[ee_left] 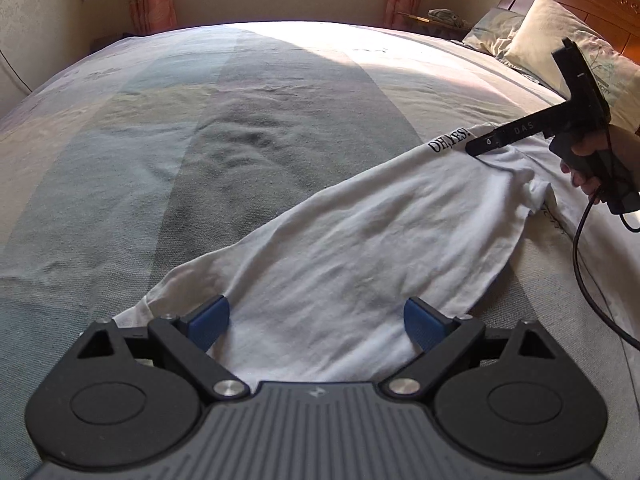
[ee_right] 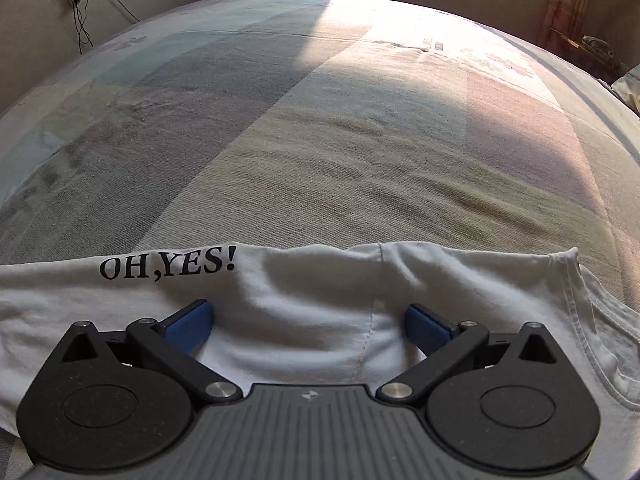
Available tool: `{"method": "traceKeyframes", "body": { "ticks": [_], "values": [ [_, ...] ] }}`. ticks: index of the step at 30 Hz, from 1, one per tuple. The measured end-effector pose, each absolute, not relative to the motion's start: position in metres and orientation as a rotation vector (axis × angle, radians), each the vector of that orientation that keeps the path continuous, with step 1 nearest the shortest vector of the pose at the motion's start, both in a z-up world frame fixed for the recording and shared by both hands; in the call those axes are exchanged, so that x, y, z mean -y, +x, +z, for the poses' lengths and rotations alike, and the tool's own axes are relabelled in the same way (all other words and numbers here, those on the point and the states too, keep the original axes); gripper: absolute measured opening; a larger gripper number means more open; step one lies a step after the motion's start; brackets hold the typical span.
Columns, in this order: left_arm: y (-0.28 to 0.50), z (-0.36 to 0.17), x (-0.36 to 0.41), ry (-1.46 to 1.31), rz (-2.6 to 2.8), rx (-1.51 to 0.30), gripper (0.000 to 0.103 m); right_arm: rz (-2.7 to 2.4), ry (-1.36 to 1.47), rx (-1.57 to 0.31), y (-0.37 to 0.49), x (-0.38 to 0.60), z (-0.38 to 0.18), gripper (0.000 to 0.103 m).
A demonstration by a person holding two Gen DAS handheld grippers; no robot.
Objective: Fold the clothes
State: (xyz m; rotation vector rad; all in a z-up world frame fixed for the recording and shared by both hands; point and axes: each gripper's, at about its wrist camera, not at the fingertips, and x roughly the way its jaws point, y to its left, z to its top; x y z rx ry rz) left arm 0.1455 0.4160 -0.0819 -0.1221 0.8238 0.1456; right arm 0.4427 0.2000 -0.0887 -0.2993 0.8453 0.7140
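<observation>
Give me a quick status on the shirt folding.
Left hand-held gripper open over the hem end. Right hand-held gripper open over the collar end. White "OH, YES!" T-shirt lies folded lengthwise on the striped bedspread. Nothing in the way.

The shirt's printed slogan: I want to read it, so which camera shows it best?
The right wrist view: the slogan reads "OH,YES!" large and level on the white T-shirt, just beyond the open right gripper. In the left wrist view it is small, slanted, and partly creased.

white T-shirt (ee_left: pixel 340 248) | black "OH,YES!" print | folded lengthwise, wrinkled | flat on bed
</observation>
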Motion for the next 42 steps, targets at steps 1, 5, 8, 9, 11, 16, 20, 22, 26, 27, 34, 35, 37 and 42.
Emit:
{"method": "traceKeyframes", "body": {
  "ticks": [1, 5, 8, 9, 11, 16, 20, 22, 26, 27, 34, 35, 37, 42],
  "values": [
    [0.145, -0.081, -0.417, -0.123, 0.147, -0.827, 0.094, 0.717, -0.284, -0.837, 0.448, -0.206, -0.090, 0.103],
    [0.141, -0.069, -0.420, -0.125, 0.154, -0.799, 0.094, 0.681, -0.244, -0.884, 0.466, -0.220, -0.081, 0.103],
    [0.137, -0.067, -0.427, -0.149, 0.153, -0.785, 0.094, 0.702, -0.253, -0.876, 0.449, -0.217, -0.062, 0.103],
    [0.138, -0.070, -0.429, -0.160, 0.148, -0.797, 0.094, 0.741, -0.246, -0.875, 0.439, -0.214, -0.057, 0.103],
    [0.138, -0.077, -0.431, -0.164, 0.155, -0.810, 0.094, 0.830, -0.234, -0.906, 0.424, -0.216, -0.054, 0.103],
    [0.142, -0.080, -0.434, -0.168, 0.180, -0.813, 0.097, 0.852, -0.272, -0.877, 0.411, -0.226, -0.050, 0.103],
    [0.150, -0.078, -0.443, -0.196, 0.212, -0.791, 0.097, 0.869, -0.301, -0.853, 0.400, -0.234, -0.046, 0.103],
    [0.150, -0.075, -0.444, -0.192, 0.227, -0.771, 0.097, 0.878, -0.316, -0.841, 0.395, -0.238, -0.045, 0.103],
    [0.140, -0.072, -0.427, -0.097, 0.202, -0.749, 0.097, 0.895, -0.346, -0.817, 0.384, -0.245, -0.041, 0.103],
    [0.141, -0.076, -0.425, -0.086, 0.207, -0.761, 0.097, 0.892, -0.345, -0.816, 0.380, -0.242, -0.039, 0.103],
    [0.146, -0.086, -0.430, -0.112, 0.210, -0.775, 0.101, 0.912, -0.344, -0.772, 0.332, -0.193, -0.063, 0.103],
    [0.145, -0.087, -0.430, -0.112, 0.209, -0.771, 0.101, 0.895, -0.350, -0.827, 0.332, -0.195, -0.074, 0.103],
    [0.143, -0.088, -0.430, -0.112, 0.204, -0.762, 0.102, 0.886, -0.349, -0.869, 0.321, -0.193, -0.082, 0.103],
    [0.144, -0.088, -0.430, -0.107, 0.202, -0.762, 0.102, 0.945, -0.361, -0.888, 0.299, -0.186, -0.071, 0.103]
  ]
}}
